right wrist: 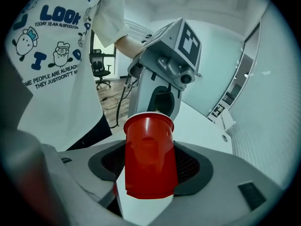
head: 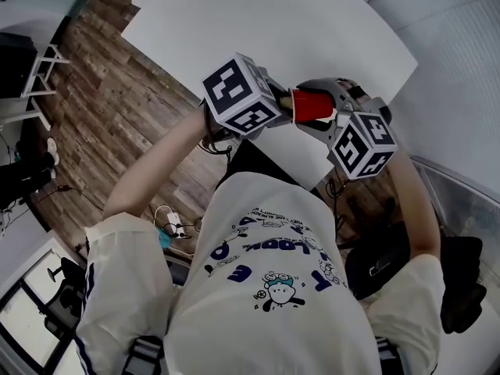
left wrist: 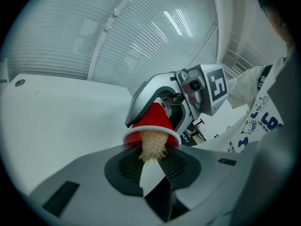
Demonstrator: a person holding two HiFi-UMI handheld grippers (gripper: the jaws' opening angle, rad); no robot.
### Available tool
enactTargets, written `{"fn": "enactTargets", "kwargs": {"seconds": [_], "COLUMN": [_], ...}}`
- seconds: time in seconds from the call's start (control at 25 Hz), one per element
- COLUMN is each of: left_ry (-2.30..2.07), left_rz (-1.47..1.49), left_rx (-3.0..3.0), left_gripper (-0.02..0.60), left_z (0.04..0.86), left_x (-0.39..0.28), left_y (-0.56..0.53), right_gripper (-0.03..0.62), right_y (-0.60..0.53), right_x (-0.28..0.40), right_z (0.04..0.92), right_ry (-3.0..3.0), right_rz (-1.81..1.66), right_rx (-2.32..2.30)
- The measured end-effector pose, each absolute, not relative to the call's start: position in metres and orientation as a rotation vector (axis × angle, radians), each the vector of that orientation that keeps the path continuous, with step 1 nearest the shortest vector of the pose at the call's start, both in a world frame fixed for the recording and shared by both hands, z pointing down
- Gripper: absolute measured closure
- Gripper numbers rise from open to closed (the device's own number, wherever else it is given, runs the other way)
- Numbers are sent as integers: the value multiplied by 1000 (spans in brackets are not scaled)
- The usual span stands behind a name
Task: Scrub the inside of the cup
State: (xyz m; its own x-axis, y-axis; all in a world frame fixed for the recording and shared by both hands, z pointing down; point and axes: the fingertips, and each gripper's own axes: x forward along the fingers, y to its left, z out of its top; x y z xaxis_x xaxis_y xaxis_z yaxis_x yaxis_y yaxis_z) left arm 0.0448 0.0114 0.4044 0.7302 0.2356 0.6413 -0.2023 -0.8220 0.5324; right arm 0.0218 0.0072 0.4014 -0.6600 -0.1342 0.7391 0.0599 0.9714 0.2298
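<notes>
Nearest the head camera, filling the lower half of the frame, is the person's white printed shirt (head: 266, 287). Both arms (head: 156, 170) reach up from it to mid-frame, where two marker cubes (head: 238, 96) hide most of the grip. Only a strip of the red cup (head: 311, 106) shows between them. It is held in the air over the white surface (head: 297, 22), with wooden floor (head: 117, 108) at the left.

The left gripper view shows what the head view does not. The left claw (left wrist: 153, 171) is pinched nearly together on a straw-coloured fibrous scrubber (left wrist: 151, 146). The scrubber's far end pokes past the white rim into the cup's mouth, just below frame centre. Beyond the cup stands the right claw (left wrist: 160, 108), its pads on either side of the cup's wall.

The right gripper view gives the opposite side. There the right claw (right wrist: 149, 173) is clamped on the cup's body. The cup's base faces the camera at lower centre, and its mouth points away at the left claw's housing, upper centre. The scrubber is hidden here behind the cup.
</notes>
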Motion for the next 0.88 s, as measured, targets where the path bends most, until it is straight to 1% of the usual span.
{"fn": "enactTargets", "kwargs": {"seconds": [0.72, 0.88], "left_ry": [94, 112], "left_rz": [810, 769], "left_rx": [2188, 2158], "left_gripper": [477, 477], "left_z": [397, 397], "left_x": [44, 43], "left_y": [21, 24], "right_gripper": [306, 306], "right_y": [14, 17], "right_x": [21, 20], "right_z": [394, 394], "right_ry": [-2219, -2224], "right_rz": [-512, -515], "right_rx": [57, 48]}}
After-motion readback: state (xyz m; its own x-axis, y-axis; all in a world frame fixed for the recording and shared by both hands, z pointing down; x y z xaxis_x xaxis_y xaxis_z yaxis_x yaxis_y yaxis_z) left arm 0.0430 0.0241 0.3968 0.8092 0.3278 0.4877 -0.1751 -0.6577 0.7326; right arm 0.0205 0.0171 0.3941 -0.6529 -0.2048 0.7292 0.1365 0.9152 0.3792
